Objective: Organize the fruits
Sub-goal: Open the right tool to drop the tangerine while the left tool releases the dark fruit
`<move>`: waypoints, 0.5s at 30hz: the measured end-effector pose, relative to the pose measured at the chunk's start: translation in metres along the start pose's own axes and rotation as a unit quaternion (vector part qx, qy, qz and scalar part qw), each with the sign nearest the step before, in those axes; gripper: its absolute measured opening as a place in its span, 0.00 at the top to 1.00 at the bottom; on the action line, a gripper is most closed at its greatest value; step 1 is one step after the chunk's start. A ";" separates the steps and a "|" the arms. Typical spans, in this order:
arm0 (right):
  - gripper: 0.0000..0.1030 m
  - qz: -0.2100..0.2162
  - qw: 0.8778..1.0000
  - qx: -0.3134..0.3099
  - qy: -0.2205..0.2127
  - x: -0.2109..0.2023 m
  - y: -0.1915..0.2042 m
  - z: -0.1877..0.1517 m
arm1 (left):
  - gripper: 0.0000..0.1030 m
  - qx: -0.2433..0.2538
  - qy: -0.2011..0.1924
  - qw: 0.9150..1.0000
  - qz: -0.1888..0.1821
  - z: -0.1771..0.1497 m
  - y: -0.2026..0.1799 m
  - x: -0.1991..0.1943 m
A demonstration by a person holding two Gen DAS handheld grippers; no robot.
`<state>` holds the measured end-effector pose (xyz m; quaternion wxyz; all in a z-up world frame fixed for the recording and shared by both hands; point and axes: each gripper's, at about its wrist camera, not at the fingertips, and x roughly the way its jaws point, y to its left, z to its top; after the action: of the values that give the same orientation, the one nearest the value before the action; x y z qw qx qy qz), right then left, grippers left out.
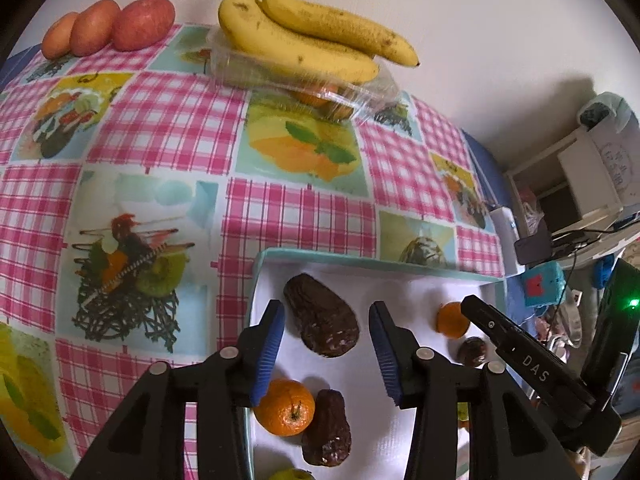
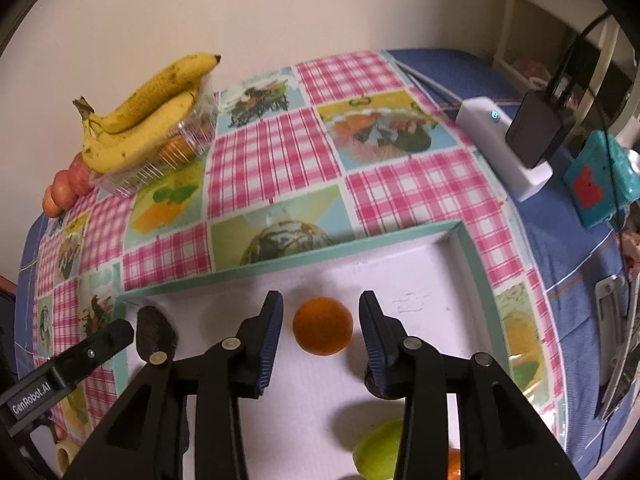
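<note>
Nearest, left claw (image 1: pixel 326 344) spread wide, empty, over a dark avocado (image 1: pixel 322 316) in the white tray (image 2: pixel 400 276), right claw (image 2: pixel 320 336) likewise released around an orange (image 2: pixel 322 326), bananas (image 2: pixel 140 110) on a clear container (image 2: pixel 192 128) at the checked surface's (image 2: pixel 272 152) far edge.

Plain cream wall (image 2: pixel 280 12) behind, unmarked, evenly lit, soft shadows at its right end. Table under a glossy cloth (image 1: pixel 168 120) of pink gingham squares and printed food pictures, a blue cover (image 2: pixel 568 240) showing past its edges. At the table's right end a white box (image 2: pixel 504 136) with a small lit dot, a black adapter (image 2: pixel 536 128) plugged on top. Beyond, white shelving (image 1: pixel 576 176) crowded with clutter, a teal item (image 2: pixel 600 176) with a red patch, one green light (image 1: pixel 633 302).
</note>
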<state>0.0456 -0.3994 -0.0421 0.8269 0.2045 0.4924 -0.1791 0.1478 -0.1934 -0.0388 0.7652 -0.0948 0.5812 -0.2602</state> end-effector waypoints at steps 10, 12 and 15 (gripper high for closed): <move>0.46 -0.002 1.000 -0.004 -0.003 -0.003 0.001 0.001 | 0.37 -0.009 -0.040 0.996 0.074 0.012 0.024 -0.024; 0.45 -0.004 1.000 -0.008 0.004 0.002 0.003 0.000 | 0.29 -0.019 -0.042 0.994 0.096 0.014 0.036 -0.025; 0.28 -0.015 1.000 -0.017 0.003 0.003 0.005 -0.001 | 0.07 -0.030 -0.049 0.990 0.132 0.014 0.052 -0.024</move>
<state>0.0492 -0.3947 -0.0447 0.8261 0.1836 0.5005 -0.1825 0.1713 -0.1395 -0.0377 0.8171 -0.0530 0.5581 -0.1345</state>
